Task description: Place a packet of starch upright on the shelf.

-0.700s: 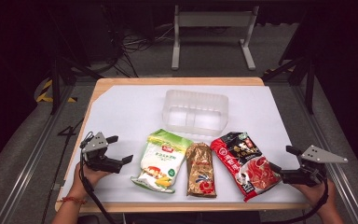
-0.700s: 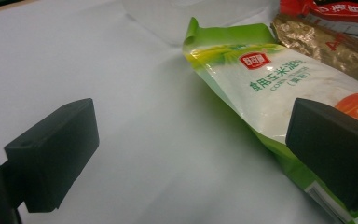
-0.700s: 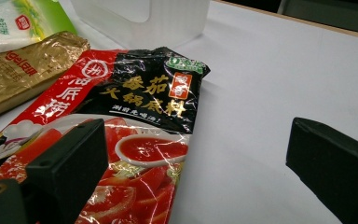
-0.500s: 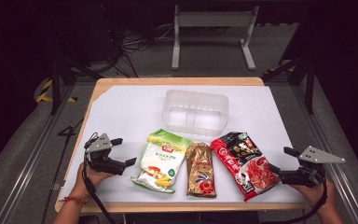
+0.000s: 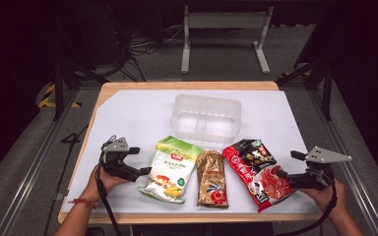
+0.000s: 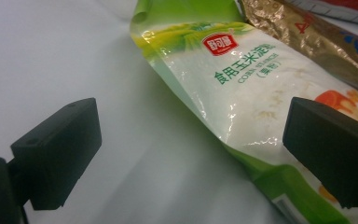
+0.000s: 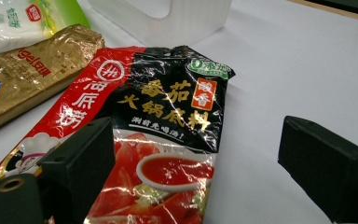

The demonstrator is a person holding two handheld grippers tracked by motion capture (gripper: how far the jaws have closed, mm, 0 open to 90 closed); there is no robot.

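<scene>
- The right gripper (image 7: 191, 172) stands with its jaws wide apart, nothing clamped.
- A red and black sauce pouch (image 7: 163, 140) lies flat between them, its near part by the left jaw.
- A gold packet (image 7: 32, 70) lies left of it.
- A clear plastic tray (image 7: 168, 18) sits beyond.

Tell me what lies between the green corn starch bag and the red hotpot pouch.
A gold packet lies between the green bag and red pouch, seen in the high view.
</scene>
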